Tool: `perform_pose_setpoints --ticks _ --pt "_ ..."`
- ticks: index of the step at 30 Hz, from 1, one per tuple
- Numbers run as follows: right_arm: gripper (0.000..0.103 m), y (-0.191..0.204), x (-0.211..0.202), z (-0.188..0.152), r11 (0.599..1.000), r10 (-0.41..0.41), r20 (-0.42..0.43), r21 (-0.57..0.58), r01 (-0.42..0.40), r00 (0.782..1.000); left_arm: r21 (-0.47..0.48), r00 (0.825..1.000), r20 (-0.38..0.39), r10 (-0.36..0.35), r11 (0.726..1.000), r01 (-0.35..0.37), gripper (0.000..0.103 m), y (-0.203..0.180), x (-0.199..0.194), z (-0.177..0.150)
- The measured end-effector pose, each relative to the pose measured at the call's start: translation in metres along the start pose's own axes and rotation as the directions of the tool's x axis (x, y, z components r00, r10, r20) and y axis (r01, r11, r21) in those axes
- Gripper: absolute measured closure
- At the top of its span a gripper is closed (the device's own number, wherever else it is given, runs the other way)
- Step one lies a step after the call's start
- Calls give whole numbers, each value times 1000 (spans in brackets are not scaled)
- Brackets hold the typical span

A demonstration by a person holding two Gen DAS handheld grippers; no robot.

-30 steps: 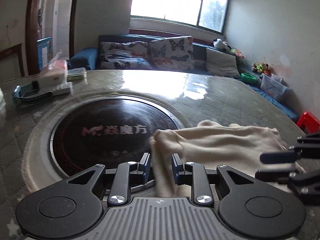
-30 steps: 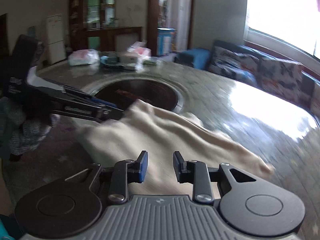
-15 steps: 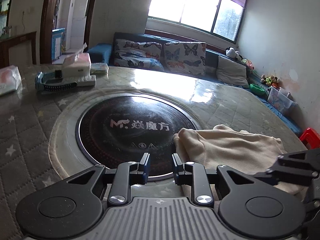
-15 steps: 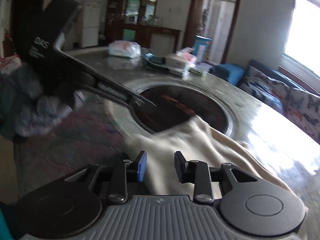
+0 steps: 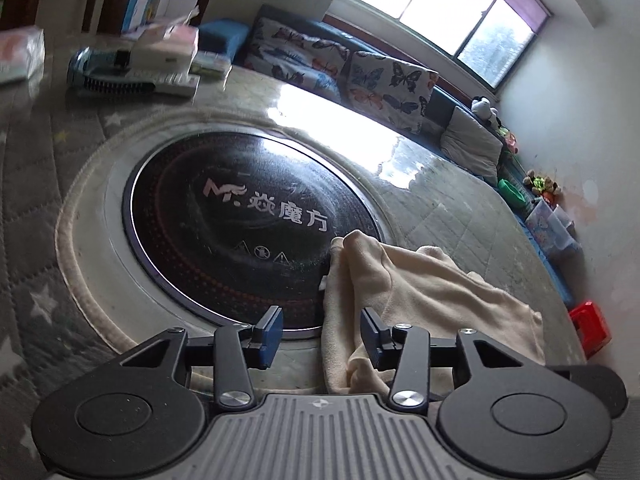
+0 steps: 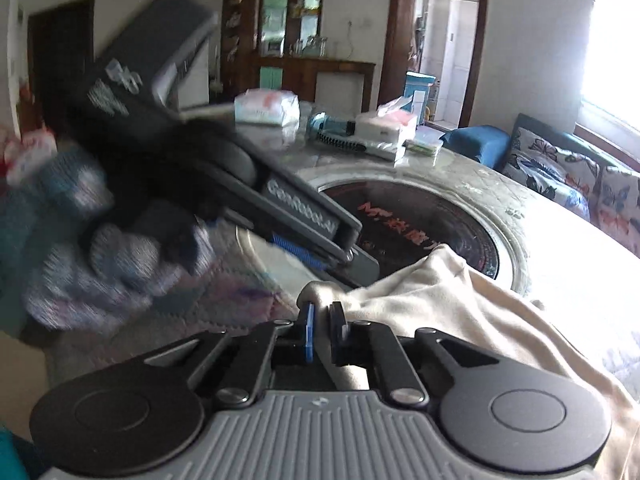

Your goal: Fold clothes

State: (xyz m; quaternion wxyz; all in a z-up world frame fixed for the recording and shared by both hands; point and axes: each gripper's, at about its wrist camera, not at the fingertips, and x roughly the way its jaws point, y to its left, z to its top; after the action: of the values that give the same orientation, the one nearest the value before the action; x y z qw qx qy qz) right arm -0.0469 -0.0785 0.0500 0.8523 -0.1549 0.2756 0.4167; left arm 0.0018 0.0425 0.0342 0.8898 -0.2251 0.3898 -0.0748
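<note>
A cream garment [image 5: 420, 288] lies crumpled on the quilted table, one corner over the black round hotplate [image 5: 248, 216]. My left gripper [image 5: 320, 336] is open, and a fold of the garment's near edge lies between its fingers, close to the right one. In the right wrist view, my right gripper [image 6: 323, 322] is shut on a bunched corner of the cream garment [image 6: 448, 300]. The left gripper [image 6: 356, 260] shows there as a blurred black body, held by a hand in a grey knit glove [image 6: 116, 264], just beyond that corner.
Tissue packs, a box and a blue-and-white device [image 5: 132, 76] stand at the table's far left. A sofa with butterfly cushions [image 5: 384, 80] runs behind the table. A red stool [image 5: 590, 326] and toy bins stand on the right by the wall.
My right gripper has shut on the garment's corner. The left gripper has opened wider, tilted, and come in over the garment's near edge.
</note>
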Motion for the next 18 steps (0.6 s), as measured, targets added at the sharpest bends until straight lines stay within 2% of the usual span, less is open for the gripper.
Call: perform_pose_setpoints --ticks 5,12,14,15,18 --pt "98 -17 -17 4 995 42 53 90 -46 998 -79 999 -27 -37 996 34 51 -2 8 1" --pt "99 -21 -35 -1 990 69 90 113 -79 994 -177 995 -55 -84 982 73 53 -5 20 1" --pt "99 -19 -39 -4 990 81 92 107 -91 992 -205 993 -62 -98 975 84 65 -6 23 1" --pt "99 -19 -40 -6 990 87 93 105 -97 992 -219 992 -65 -105 972 89 77 -6 24 1" --pt "98 -17 -42 -11 991 86 89 95 -95 992 -227 992 -67 -109 970 91 86 -9 26 1"
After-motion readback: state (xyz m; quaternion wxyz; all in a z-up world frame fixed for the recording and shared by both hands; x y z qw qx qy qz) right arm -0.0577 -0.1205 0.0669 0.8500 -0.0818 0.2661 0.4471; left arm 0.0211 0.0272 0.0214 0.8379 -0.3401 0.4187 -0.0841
